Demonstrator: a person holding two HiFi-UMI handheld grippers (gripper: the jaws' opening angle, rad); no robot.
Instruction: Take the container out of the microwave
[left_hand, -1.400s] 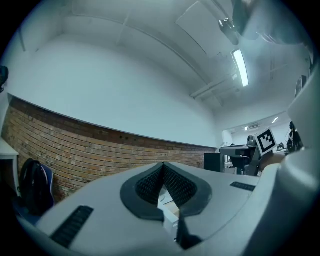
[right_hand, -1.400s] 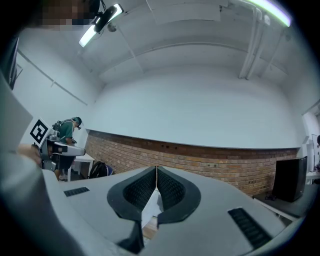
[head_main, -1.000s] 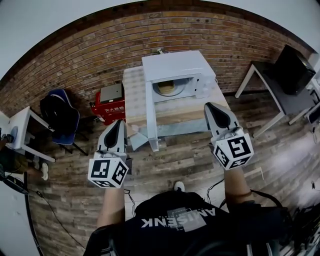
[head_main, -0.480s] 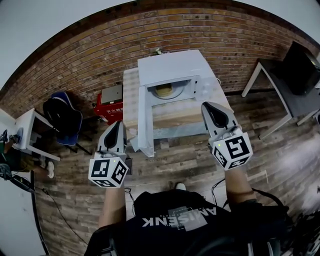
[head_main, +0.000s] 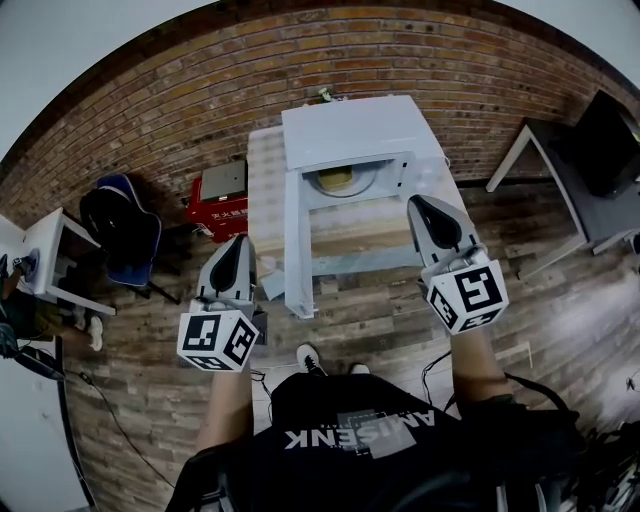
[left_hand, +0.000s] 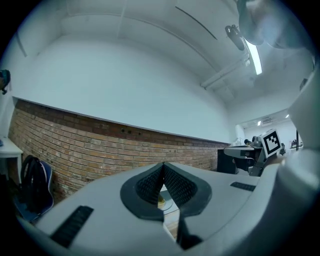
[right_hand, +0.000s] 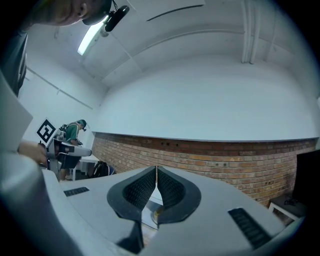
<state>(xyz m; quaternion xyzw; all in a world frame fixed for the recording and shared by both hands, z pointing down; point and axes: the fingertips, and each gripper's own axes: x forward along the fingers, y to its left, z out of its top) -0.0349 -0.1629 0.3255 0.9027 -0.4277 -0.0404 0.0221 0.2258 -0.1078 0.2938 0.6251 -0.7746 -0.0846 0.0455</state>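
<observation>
As the person is looking steeply down, the black shirt (head_main: 355, 440) is showing nearest. Its white print is lying upside down to the camera and reading something like ANISENK.

Just beyond it the left gripper (head_main: 241, 241) and the right gripper (head_main: 417, 202) are pointing forward, each carrying a marker cube patterned in black and white squares. Both are holding their jaws pressed together with nothing between the pads. Each gripper view is showing the ribbed pads meeting at the tip, with only a narrow slit gaping lower down.

Ahead of them the wooden table (head_main: 360, 240) is bearing the white microwave (head_main: 355, 130). Its door (head_main: 295, 245) is standing swung out to the left, between the two grippers.

The container (head_main: 335, 180), a pale yellowish dish, is sitting inside the open cavity. It is lying well apart from both grippers, beyond their tips and between them. It is peeping through the slit in the left gripper view (left_hand: 161, 201) and in the right gripper view (right_hand: 156, 214).

Left of the table a red case (head_main: 222, 205) is lying on the floor, its white characters too small to read. Behind everything a brick wall (head_main: 180, 110) is running across.
</observation>
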